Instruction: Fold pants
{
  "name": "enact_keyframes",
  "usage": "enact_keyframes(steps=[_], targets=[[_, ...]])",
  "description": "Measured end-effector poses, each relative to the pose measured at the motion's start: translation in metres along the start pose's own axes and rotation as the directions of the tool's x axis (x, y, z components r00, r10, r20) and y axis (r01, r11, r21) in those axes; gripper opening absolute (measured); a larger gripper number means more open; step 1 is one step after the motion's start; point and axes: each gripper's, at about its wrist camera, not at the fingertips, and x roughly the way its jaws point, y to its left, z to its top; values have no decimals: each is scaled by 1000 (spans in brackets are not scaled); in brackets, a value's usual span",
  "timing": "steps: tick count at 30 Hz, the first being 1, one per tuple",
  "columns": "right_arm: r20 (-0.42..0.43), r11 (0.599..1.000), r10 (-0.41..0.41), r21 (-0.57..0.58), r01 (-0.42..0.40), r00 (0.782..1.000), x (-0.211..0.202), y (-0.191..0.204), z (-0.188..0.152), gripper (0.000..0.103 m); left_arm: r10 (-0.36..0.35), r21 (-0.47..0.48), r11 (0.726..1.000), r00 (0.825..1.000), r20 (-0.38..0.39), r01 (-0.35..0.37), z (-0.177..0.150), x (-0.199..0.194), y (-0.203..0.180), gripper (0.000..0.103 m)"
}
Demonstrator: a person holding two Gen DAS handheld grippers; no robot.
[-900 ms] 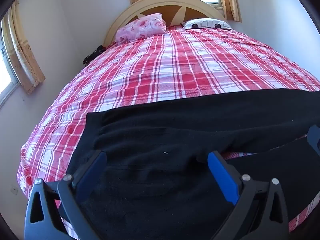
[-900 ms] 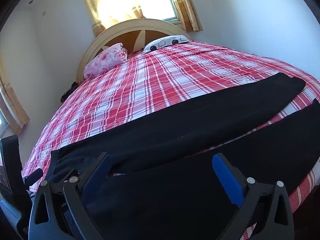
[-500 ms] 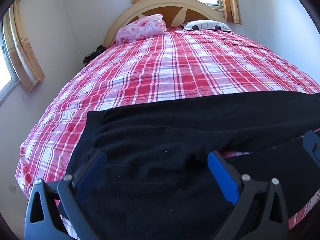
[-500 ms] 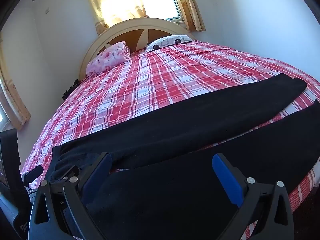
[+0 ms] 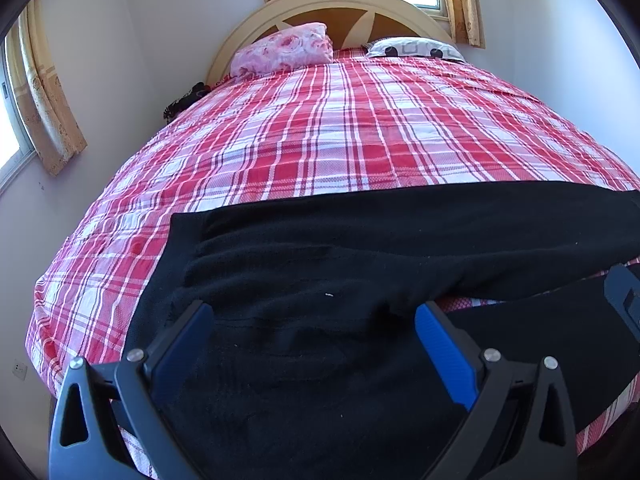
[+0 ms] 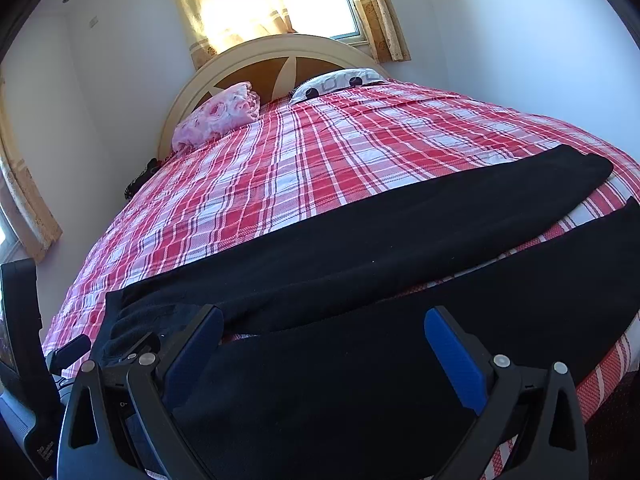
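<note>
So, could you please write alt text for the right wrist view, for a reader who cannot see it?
Black pants lie spread across a bed with a red plaid cover, legs apart and reaching to the right. The open right tool hangs above the near leg. Two pillows lie by the headboard.

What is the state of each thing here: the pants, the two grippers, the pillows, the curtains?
Pants: unfolded, flat on the bed, legs apart.
Left gripper: open, above the waist end, holding nothing.
Right gripper: open, above the near leg, holding nothing.
Pink pillow: lying at the headboard.
White pillow: lying flat.
Curtains: partly drawn.
</note>
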Motion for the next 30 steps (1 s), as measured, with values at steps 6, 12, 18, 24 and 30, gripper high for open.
enact_keyframes(steps=[6,12,18,24,30], targets=[[-5,1000,-2,-1,2,1000,1,1,-1,102,-3,4,1000,1000,-6,3,-1,1,-2,103],[-6,1000,-2,4,3,1000,2,0,-1,102,-1,5,1000,1000,-7,1,-1,1,-3,103],[-10,1000,-1,4,1,1000,2,-1,0,102,-7,1,1000,1000,-15,7,-1,2,-3,103],[-10,1000,-1,6,1,1000,2,-1,-1,102,-10,-3,1000,1000,-14,10,-1,1,-2,103],[-8,1000,-1,5,1,1000,2,-1,-1,102,-14,-5,1000,1000,-21,14,0,2,0,103]])
